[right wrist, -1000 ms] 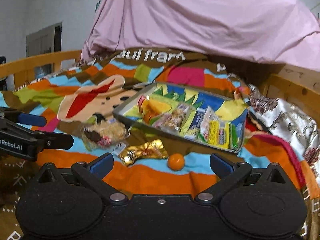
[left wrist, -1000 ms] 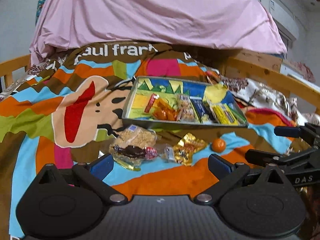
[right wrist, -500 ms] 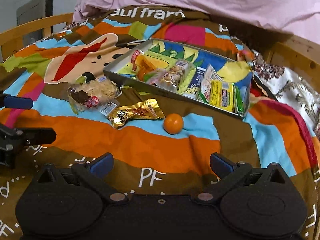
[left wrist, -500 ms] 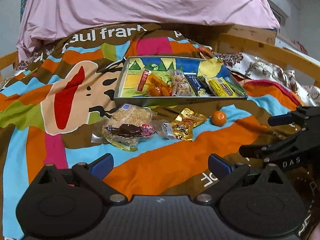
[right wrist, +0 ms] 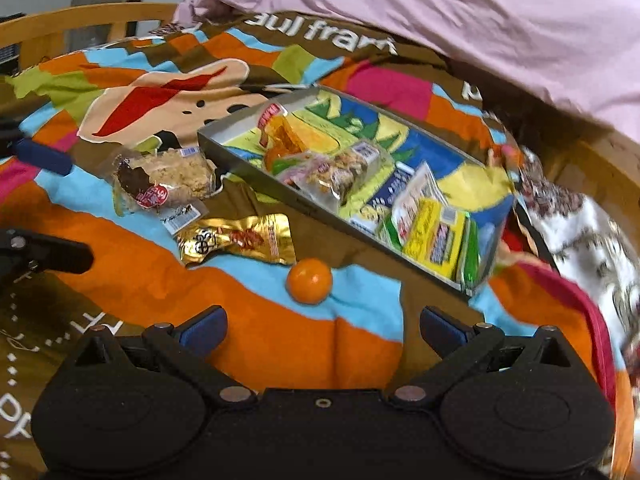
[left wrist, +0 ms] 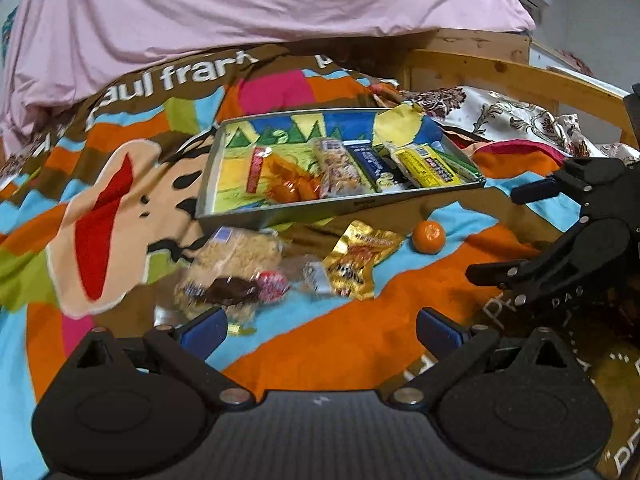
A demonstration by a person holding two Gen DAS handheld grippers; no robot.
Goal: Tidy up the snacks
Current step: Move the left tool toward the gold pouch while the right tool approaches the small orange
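Likely the small orange (right wrist: 309, 281) rolls off across the soft bed cover (right wrist: 304, 340) if the right hand-held gripper (right wrist: 322, 326), spread wide and empty, nudges it sideways.

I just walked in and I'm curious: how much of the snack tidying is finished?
Partly done. Several packets already lie in the tray. Nothing is in hand: the left gripper and right gripper are both open and empty. Left on the blanket are the rice cake packet, the gold pouch and the small orange.

Both wrist views look low, close, across the blanket (left wrist: 352, 344) toward the tray (right wrist: 280, 188).
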